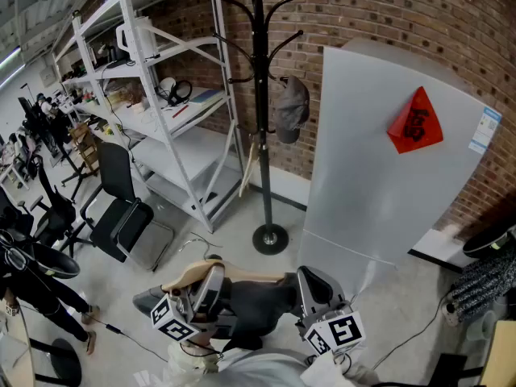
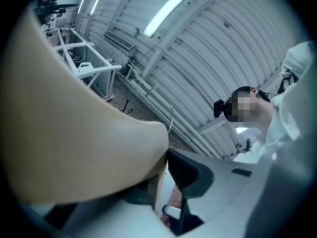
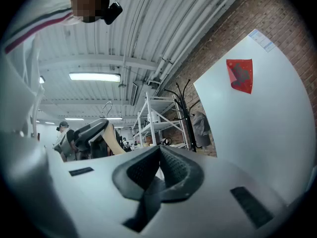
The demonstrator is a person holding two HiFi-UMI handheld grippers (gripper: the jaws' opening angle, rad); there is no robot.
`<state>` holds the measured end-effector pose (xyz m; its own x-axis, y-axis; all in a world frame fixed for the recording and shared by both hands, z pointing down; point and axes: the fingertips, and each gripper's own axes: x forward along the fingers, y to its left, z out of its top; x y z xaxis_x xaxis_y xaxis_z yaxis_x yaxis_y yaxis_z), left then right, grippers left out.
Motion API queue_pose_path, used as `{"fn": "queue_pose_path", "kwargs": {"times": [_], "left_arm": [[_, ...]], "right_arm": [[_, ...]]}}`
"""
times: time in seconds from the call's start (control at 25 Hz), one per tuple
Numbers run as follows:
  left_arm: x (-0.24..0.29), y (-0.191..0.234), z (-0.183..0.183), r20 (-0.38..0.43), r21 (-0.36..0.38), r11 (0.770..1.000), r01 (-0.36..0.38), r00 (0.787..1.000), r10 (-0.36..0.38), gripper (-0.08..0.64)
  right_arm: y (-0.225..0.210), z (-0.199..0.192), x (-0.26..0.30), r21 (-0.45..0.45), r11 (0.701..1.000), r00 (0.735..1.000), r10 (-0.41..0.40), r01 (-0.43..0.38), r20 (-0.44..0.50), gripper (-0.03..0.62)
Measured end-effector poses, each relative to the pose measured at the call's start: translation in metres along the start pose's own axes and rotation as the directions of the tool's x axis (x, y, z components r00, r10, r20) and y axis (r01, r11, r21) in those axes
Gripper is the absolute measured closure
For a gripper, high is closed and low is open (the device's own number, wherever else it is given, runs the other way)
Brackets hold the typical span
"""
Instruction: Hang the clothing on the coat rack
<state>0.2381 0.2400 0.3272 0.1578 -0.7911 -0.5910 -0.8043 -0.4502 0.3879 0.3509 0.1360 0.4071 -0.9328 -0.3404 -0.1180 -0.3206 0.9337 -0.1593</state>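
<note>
My left gripper [image 1: 208, 285] is clamped on the wooden hanger [image 1: 187, 274] and tilted upward; the dark clothing [image 1: 262, 297] hangs from that hanger, low between my two grippers; the coat rack [image 1: 258, 95] stands well beyond it on the floor, with a grey cap [image 1: 292, 107] on one hook; my right gripper [image 1: 316, 285] is closed on nothing, just beside the clothing.

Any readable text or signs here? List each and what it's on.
Red diamond sign on the white panel: one dark character, too blurred to read.
Blue-and-white label at the panel's edge: too small to read.
Marker cubes: square patterns only, no words.
No quotable text.
</note>
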Motion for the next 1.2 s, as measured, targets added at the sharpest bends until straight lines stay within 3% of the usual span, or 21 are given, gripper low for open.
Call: {"fn": "queue_pose_path", "kwargs": {"times": [0.24, 0.44, 0.84, 1.2], "left_arm": [[0.016, 0.032, -0.005, -0.018, 0.007, 1.000, 0.019, 1.000, -0.019, 0.466], [0.029, 0.084, 0.000, -0.023, -0.028, 0.998, 0.052, 0.998, -0.053, 0.466], [0.065, 0.222, 0.051, -0.033, -0.118, 0.989, 0.091, 0.995, -0.096, 0.466], [0.099, 0.315, 0.082, -0.080, -0.167, 0.976, 0.142, 0.984, -0.157, 0.466]], "right_arm": [[-0.019, -0.013, 0.027, -0.004, 1.000, 1.000, -0.015, 0.015, -0.026, 0.569], [-0.033, -0.024, 0.071, -0.016, 0.998, 0.998, -0.060, 0.059, -0.030, 0.569], [-0.044, -0.030, 0.216, -0.025, 0.991, 0.991, -0.129, 0.128, -0.045, 0.569], [-0.055, -0.034, 0.318, -0.026, 0.980, 0.979, -0.200, 0.199, -0.046, 0.569]]}}
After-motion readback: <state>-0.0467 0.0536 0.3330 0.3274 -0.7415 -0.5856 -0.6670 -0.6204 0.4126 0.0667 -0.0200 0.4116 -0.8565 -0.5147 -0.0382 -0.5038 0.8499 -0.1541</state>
